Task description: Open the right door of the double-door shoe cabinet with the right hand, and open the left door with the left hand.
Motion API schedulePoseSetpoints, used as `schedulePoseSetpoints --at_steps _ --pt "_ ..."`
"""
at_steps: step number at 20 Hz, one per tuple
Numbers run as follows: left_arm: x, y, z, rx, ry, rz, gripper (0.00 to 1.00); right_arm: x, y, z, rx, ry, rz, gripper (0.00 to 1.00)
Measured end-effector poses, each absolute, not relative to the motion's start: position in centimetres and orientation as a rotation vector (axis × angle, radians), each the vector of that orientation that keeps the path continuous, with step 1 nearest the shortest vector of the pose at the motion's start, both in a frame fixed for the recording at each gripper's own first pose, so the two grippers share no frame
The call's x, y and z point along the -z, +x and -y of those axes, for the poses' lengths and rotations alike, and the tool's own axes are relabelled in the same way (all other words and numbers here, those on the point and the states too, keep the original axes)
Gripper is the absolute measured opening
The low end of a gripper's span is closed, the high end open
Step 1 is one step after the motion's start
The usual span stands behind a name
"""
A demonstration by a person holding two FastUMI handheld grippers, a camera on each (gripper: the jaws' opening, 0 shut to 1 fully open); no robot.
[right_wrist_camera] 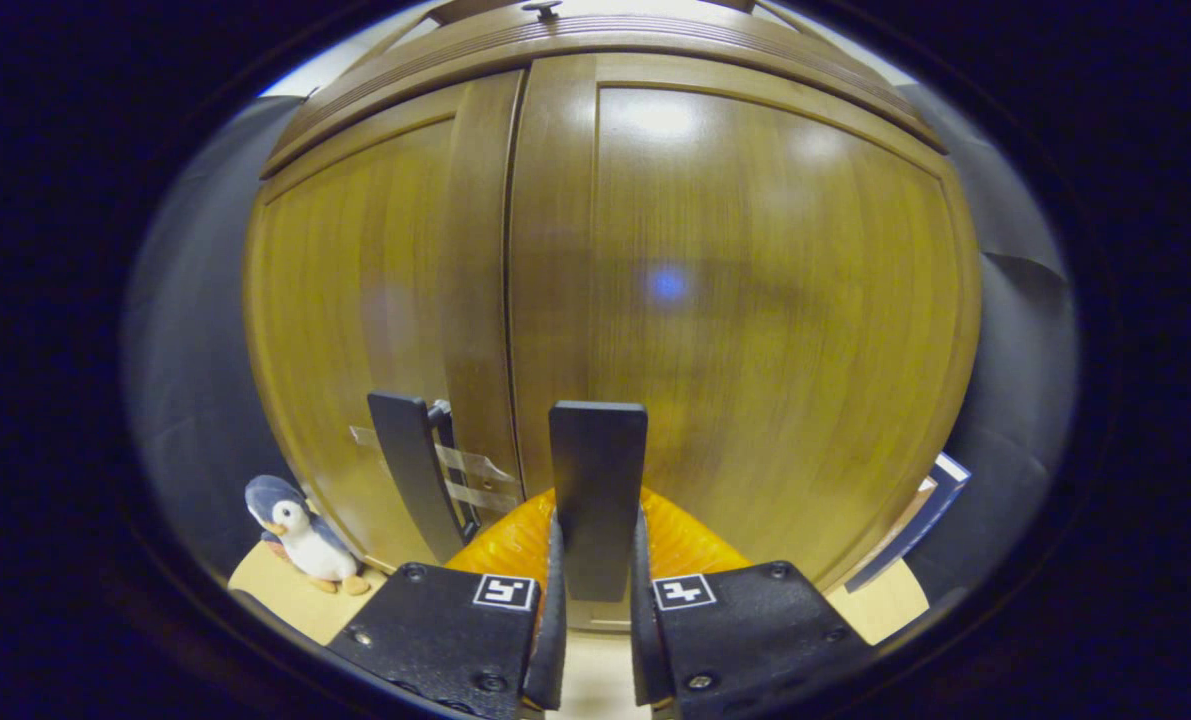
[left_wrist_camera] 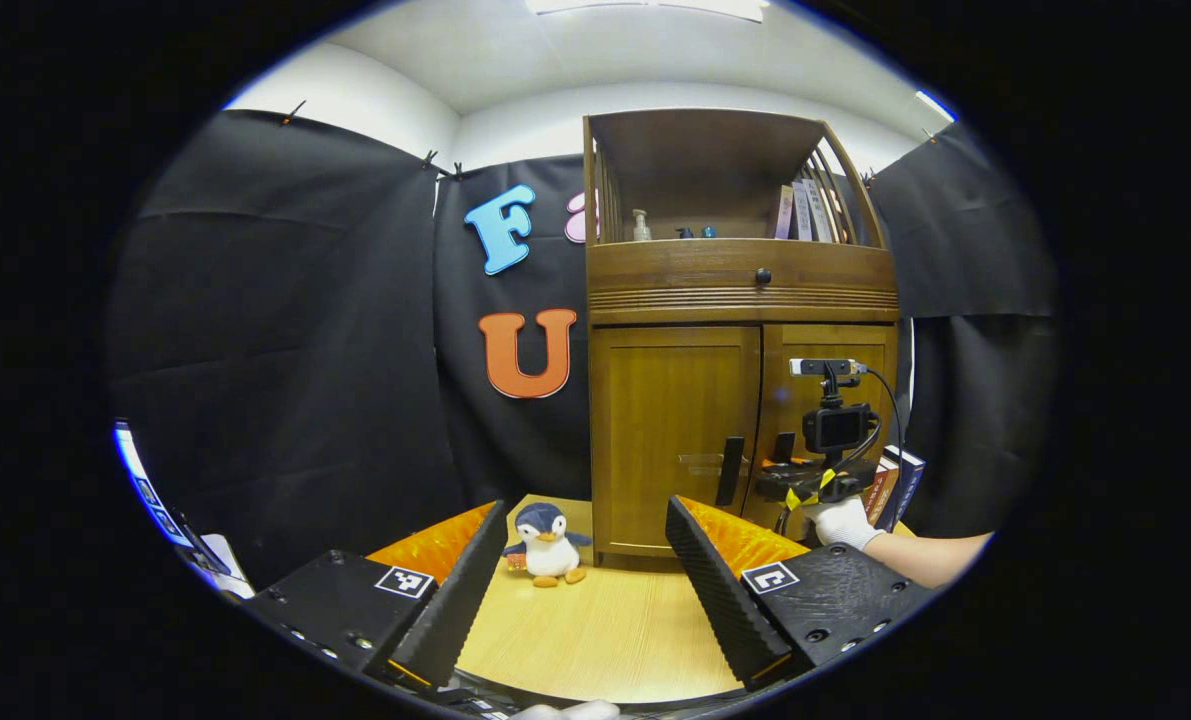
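Observation:
The wooden shoe cabinet point(left_wrist_camera: 740, 300) stands on the table with both doors closed. My left gripper point(left_wrist_camera: 587, 505) hangs open well in front of it, nothing between its fingers, facing the left door point(left_wrist_camera: 670, 430) and its dark vertical handle point(left_wrist_camera: 730, 470). To the right, a gloved hand holds my right gripper point(left_wrist_camera: 815, 480) against the right door point(left_wrist_camera: 840, 345). In the right gripper view, my right gripper point(right_wrist_camera: 597, 520) is shut on the right door handle point(right_wrist_camera: 598, 450), one finger pressed on each side. The left door handle point(right_wrist_camera: 410, 470) stands just left of the seam.
A small plush penguin point(left_wrist_camera: 547, 543) sits on the light wooden table point(left_wrist_camera: 605, 630) in front of the cabinet's left corner, also seen as the penguin point(right_wrist_camera: 300, 535). Books point(left_wrist_camera: 897, 485) lean beside the cabinet's right side. Bottles and books fill the upper shelf point(left_wrist_camera: 715, 225).

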State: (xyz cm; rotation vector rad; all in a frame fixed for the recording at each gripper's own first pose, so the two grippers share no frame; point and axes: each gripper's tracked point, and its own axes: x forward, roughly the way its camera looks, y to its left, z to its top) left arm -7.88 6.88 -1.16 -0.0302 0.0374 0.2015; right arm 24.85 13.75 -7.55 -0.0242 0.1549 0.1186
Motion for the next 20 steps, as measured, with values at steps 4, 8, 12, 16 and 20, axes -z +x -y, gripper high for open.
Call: schedulePoseSetpoints --at_steps 4,8,12,16,20 --pt "1.6 -8.6 -7.0 -0.199 -0.031 -0.043 0.96 7.6 24.7 -14.0 -0.147 -0.023 -0.163 0.29" --pt "2.0 -8.9 -7.6 -0.201 -0.03 -0.049 0.96 7.4 24.9 -14.1 -0.167 -0.03 -0.162 0.29" --pt "2.4 -8.8 -7.7 -0.19 -0.035 -0.057 0.96 7.5 24.8 -14.1 -0.176 -0.027 -0.167 0.29" --pt "2.4 -8.7 -7.1 -0.167 -0.033 -0.054 0.96 7.5 24.8 -14.1 -0.18 -0.023 -0.173 0.28" --pt "2.6 -8.4 -6.6 -0.14 -0.034 -0.055 0.96 7.7 25.0 -14.1 -0.174 -0.02 -0.174 0.27"
